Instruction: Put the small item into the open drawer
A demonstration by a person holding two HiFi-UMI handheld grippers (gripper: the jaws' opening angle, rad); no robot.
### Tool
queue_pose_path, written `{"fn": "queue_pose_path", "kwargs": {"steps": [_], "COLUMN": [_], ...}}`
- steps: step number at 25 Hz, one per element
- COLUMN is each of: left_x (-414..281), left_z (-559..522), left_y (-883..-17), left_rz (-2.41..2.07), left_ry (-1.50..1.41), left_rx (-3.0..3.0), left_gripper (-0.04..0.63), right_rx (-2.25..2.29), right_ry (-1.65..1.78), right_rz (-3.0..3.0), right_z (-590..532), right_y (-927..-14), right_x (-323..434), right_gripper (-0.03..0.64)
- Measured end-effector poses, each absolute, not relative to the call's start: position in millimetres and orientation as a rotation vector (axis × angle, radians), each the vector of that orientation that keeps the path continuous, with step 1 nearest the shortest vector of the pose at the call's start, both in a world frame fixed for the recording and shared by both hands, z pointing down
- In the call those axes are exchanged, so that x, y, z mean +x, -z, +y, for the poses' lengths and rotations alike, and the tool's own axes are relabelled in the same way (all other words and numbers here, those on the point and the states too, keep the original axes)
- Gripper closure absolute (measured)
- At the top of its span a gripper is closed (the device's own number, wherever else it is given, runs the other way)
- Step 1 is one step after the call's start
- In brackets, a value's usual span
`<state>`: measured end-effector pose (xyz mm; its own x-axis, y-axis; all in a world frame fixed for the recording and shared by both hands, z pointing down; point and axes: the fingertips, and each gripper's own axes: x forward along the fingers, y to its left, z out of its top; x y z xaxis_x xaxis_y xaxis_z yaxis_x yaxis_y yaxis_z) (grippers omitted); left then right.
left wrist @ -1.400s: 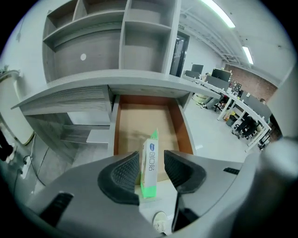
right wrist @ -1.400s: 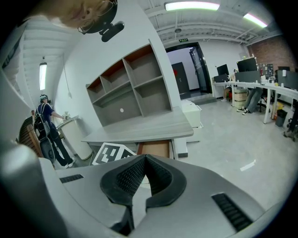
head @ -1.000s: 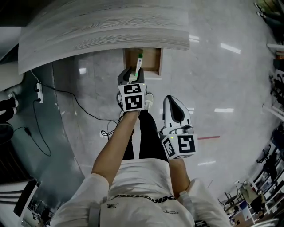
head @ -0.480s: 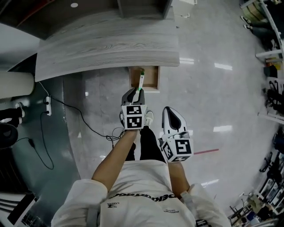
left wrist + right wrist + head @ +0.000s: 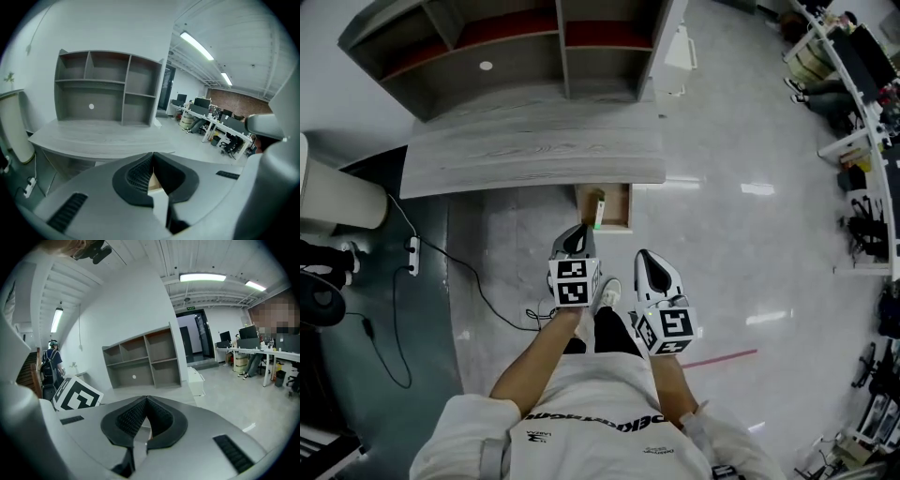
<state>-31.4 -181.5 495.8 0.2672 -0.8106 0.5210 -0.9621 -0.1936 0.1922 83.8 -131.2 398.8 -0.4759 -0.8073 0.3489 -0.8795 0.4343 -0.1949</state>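
Observation:
The small item (image 5: pixel 599 210), a white stick with a green end, lies inside the open wooden drawer (image 5: pixel 623 208) under the front edge of the grey desk (image 5: pixel 534 155). My left gripper (image 5: pixel 578 232) hangs just short of the drawer, apart from the item. Its jaws have just been closing with nothing between them, and in the left gripper view my left gripper (image 5: pixel 153 154) shows its tips meeting. My right gripper (image 5: pixel 643 255) is beside it, further from the drawer. The right gripper view also shows my right gripper (image 5: pixel 146 398) shut and empty.
A grey shelf unit (image 5: pixel 534 47) stands on the back of the desk. A power strip (image 5: pixel 413 255) and its cable lie on the floor at the left. A white cabinet (image 5: pixel 680 52) stands right of the desk. The person's shoe (image 5: pixel 607 292) is below the grippers.
The left gripper has pulled back from the drawer and the item now lies in it. Both grippers have risen, and the head view now takes in the shelf unit.

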Motion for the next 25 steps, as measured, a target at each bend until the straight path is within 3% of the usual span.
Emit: {"fn": "queue_pose_path", "kwargs": {"steps": [25], "left_x": [-56], "left_z": [-116], "left_y": [-324], "left_rz": [-1.572], "left_ry": [-0.155], "left_rx": [2.368], "left_gripper": [0.580], "right_rx": [1.566], "right_ry": [-0.314], "right_rz": [-2.586], "right_z": [-96], "right_y": [-287], "right_x": [43], "right_gripper": [0.586]}}
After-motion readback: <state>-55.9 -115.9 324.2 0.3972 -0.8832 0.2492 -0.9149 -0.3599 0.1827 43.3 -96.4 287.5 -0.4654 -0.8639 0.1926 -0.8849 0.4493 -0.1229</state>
